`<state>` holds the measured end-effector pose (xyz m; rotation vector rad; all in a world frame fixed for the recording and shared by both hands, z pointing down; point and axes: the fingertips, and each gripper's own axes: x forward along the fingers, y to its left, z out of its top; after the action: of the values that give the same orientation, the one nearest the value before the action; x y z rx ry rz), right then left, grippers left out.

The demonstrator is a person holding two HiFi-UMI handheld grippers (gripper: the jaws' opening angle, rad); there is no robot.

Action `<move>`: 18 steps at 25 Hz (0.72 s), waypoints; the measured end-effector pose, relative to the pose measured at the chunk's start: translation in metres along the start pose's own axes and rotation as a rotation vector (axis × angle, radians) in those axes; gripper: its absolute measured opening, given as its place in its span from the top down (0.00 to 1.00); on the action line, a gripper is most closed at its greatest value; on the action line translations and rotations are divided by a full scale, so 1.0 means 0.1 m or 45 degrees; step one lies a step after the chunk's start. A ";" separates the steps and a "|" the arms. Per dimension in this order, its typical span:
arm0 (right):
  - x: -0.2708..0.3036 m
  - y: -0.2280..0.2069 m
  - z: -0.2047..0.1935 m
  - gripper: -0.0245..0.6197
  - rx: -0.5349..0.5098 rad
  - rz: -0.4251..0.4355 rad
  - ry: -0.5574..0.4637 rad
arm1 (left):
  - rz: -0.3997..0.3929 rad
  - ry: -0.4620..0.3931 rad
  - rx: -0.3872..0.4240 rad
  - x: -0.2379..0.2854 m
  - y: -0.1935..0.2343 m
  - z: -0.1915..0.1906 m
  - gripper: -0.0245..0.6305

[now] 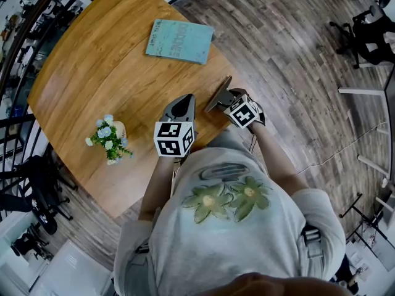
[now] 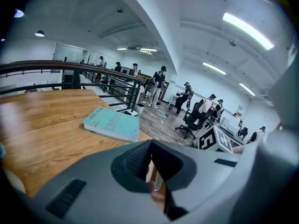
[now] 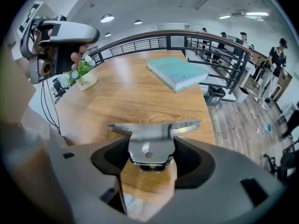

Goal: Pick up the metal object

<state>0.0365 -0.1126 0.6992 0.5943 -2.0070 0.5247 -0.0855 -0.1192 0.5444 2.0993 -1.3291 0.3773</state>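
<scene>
1. Head view: a light brown wooden table [image 1: 92, 66] carries a teal hardcover book [image 1: 180, 41] on its far side. A small cream pot of blue and white flowers [image 1: 110, 139] stands near its near edge. The left gripper [image 1: 180, 106] hangs over that near edge. Just beside it, the right gripper [image 1: 225, 97] holds a shiny bent metal bracket [image 1: 217, 95] over the table's rim.
2. Left gripper view: the grey jaws stand almost together, with only a thin slit between the dark pads and nothing in it. The book lies ahead on the wood, and a black office chair [image 2: 194, 120] stands on the floor beyond.
3. Right gripper view: the jaws are clamped on the bracket's flat tab, which has a round hole. Its two wings spread across above the pads, over the table. The left gripper shows at upper left.
</scene>
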 end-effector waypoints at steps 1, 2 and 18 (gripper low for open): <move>0.00 0.00 0.01 0.51 -0.007 -0.001 -0.010 | 0.002 0.000 0.001 0.00 0.00 0.00 0.94; -0.02 0.00 0.03 0.51 -0.011 -0.003 -0.014 | 0.003 0.000 0.001 -0.01 0.00 0.00 0.94; -0.30 0.04 0.26 0.52 -0.026 -0.031 -0.106 | 0.030 -0.014 0.021 -0.08 0.05 0.02 0.94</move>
<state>0.0298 -0.1193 0.6601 0.6363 -2.0783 0.4714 -0.0937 -0.1160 0.5406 2.1037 -1.3624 0.3890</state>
